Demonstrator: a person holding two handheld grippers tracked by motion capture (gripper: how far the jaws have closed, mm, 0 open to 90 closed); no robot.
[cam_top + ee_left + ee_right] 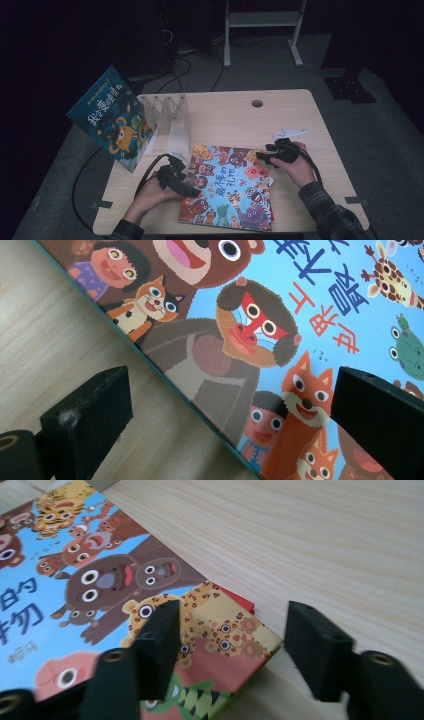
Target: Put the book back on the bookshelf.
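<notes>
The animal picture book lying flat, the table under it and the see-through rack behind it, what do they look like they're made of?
Animal picture book: printed paper or card with a smooth cover; thin flat edges, crisp colour print. Table: pale wood or wood-look laminate, matt; straight grain lines show in the right gripper view. Rack: probably clear acrylic or similar plastic; upright dividers let the tabletop show through.

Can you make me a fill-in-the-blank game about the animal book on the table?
1. The animal book lies flat on the ____.
2. The left gripper is at the book's ____ edge in the high view.
3. The blue book leans against the clear ____.
Missing words: table; left; rack
</notes>
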